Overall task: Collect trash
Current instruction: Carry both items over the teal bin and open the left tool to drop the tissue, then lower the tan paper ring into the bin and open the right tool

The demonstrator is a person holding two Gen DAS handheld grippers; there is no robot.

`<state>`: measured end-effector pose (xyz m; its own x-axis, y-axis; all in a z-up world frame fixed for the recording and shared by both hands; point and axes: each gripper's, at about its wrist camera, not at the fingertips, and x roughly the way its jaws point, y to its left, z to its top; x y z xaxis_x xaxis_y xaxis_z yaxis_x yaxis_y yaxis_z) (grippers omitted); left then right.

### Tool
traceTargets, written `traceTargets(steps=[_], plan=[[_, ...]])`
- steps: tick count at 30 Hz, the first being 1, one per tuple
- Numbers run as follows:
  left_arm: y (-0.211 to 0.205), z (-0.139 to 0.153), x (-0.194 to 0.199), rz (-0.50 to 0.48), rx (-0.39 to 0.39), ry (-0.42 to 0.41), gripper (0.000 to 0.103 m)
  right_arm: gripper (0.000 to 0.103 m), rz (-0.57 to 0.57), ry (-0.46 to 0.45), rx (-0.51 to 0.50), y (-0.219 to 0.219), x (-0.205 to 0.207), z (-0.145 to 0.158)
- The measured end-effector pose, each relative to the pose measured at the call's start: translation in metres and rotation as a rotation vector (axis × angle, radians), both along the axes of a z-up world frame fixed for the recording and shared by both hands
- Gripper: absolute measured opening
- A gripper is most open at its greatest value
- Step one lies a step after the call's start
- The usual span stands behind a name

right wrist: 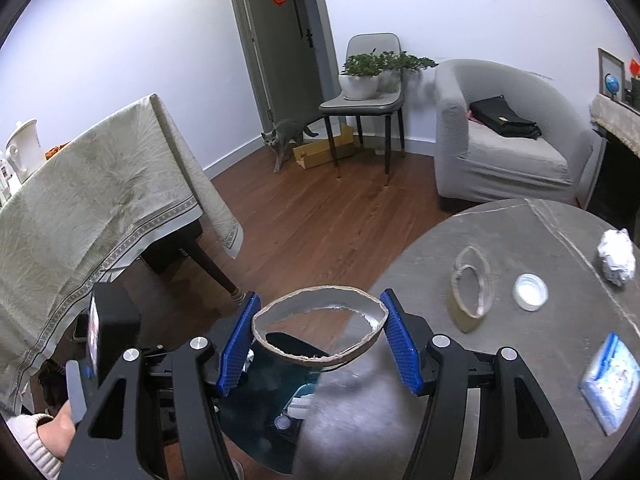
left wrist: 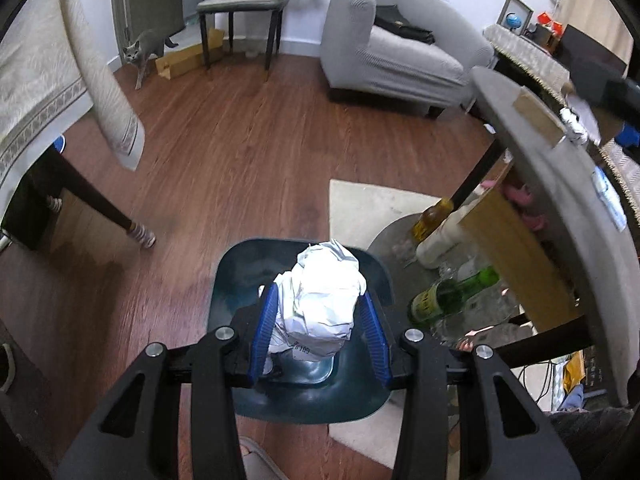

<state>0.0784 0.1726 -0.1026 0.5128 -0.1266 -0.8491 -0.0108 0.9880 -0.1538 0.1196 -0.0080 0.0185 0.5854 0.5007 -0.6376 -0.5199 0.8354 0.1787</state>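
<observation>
In the left wrist view my left gripper (left wrist: 318, 312) is shut on a crumpled white paper ball (left wrist: 324, 300), held right over the open dark teal trash bin (left wrist: 372, 276) on the floor. In the right wrist view my right gripper (right wrist: 320, 334) is shut on a squashed cardboard tape ring (right wrist: 320, 330), held at the round grey table's (right wrist: 400, 400) edge above the bin (right wrist: 256, 432). On the table lie another crumpled paper ball (right wrist: 617, 256), a smaller cardboard ring (right wrist: 472, 286), a clear lid (right wrist: 531, 291) and a blue tissue pack (right wrist: 612, 386).
Bottles (left wrist: 452, 296) stand on the table's lower shelf beside the bin. A cloth-covered table (right wrist: 92, 200) stands to the left. A grey cat (right wrist: 286, 136) walks by the door, near a chair with plants (right wrist: 366, 96) and a grey armchair (right wrist: 508, 140).
</observation>
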Motion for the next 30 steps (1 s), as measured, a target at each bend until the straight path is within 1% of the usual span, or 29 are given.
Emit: traceTargets(steps=[5, 8, 12, 18, 19, 23, 30], plan=[[0.011, -0.015, -0.003, 0.013, 0.025, 0.060, 0.045, 0.063, 0.030, 0.000, -0.006, 0.019, -0.001, -0.004], [0.018, -0.026, -0.003, 0.012, 0.024, 0.103, 0.046, 0.062, 0.047, 0.003, -0.011, 0.031, -0.001, -0.007], [0.025, -0.032, -0.007, 0.001, 0.040, 0.113, 0.053, 0.062, 0.068, 0.010, -0.020, 0.045, 0.000, -0.012], [0.039, -0.022, -0.014, 0.011, 0.032, 0.076, 0.058, 0.062, 0.091, 0.020, -0.035, 0.065, 0.000, -0.020], [0.040, -0.019, -0.015, 0.016, 0.029, 0.071, 0.060, 0.062, 0.097, 0.023, -0.039, 0.069, -0.001, -0.022], [0.053, -0.007, -0.020, 0.047, 0.009, 0.035, 0.061, 0.062, 0.118, 0.032, -0.057, 0.083, -0.002, -0.031], [0.076, 0.019, -0.029, 0.120, 0.004, -0.038, 0.063, 0.062, 0.155, 0.051, -0.101, 0.106, -0.005, -0.048]])
